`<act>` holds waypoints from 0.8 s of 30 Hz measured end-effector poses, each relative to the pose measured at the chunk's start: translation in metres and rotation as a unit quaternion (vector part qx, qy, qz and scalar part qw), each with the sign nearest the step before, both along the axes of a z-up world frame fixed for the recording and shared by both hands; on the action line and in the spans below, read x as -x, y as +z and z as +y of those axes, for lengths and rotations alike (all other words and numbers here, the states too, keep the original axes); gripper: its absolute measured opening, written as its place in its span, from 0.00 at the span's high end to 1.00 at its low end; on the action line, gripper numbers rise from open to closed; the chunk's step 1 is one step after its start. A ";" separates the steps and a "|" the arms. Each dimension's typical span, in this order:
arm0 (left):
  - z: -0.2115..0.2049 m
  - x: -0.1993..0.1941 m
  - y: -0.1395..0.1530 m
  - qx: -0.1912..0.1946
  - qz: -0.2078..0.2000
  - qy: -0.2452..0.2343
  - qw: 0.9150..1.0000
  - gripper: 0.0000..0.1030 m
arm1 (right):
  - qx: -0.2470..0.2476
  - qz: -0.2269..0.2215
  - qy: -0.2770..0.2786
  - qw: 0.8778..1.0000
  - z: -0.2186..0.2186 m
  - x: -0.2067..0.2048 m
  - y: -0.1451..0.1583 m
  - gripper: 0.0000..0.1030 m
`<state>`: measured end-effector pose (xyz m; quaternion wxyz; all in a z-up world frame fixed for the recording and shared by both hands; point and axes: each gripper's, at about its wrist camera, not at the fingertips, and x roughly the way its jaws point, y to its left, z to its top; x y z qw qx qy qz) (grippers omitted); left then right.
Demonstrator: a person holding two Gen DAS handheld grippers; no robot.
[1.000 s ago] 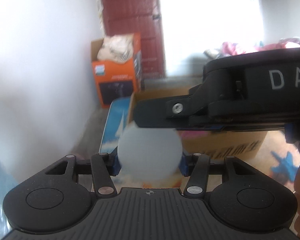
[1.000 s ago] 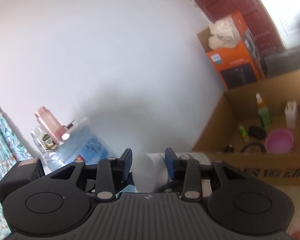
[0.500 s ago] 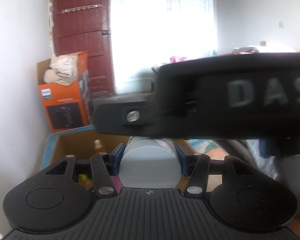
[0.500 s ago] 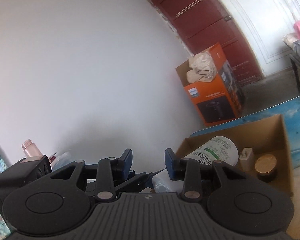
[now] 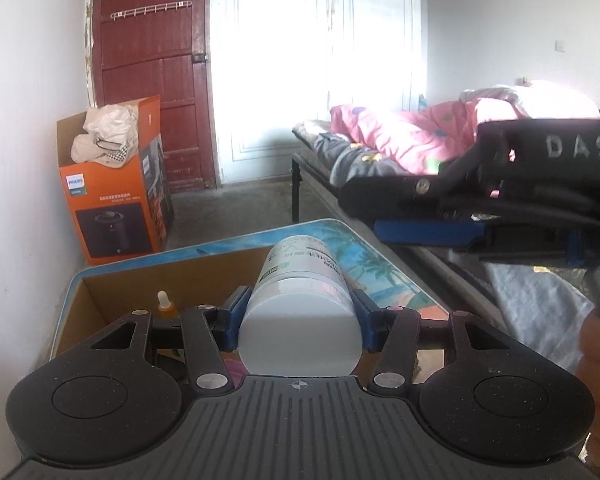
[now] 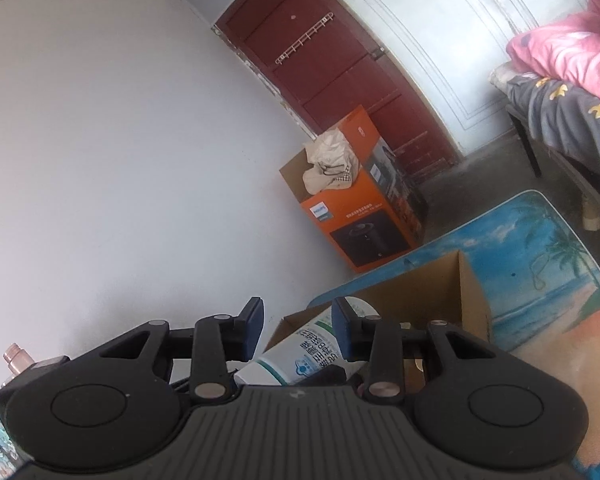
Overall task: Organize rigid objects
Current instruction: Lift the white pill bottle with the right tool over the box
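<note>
Left hand-held gripper [image 5: 298,322] hiding bottle [image 5: 300,300] base

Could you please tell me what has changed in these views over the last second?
The right gripper let go of the white bottle and is now empty, off to the side. The left gripper swung with the bottle from facing the wall corner to above the cardboard box. Its grip on the bottle stayed unchanged.

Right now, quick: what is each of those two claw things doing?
Left gripper: jaws shut on the white bottle, above the cardboard box.
Right gripper: jaws open, holding nothing.
</note>
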<state>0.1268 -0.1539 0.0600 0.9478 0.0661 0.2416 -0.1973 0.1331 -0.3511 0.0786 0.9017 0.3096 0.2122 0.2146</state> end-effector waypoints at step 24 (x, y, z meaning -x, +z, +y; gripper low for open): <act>-0.019 -0.070 -0.028 -0.091 0.210 -0.086 0.970 0.51 | -0.014 0.046 -0.026 0.998 -0.029 0.007 -0.040 0.57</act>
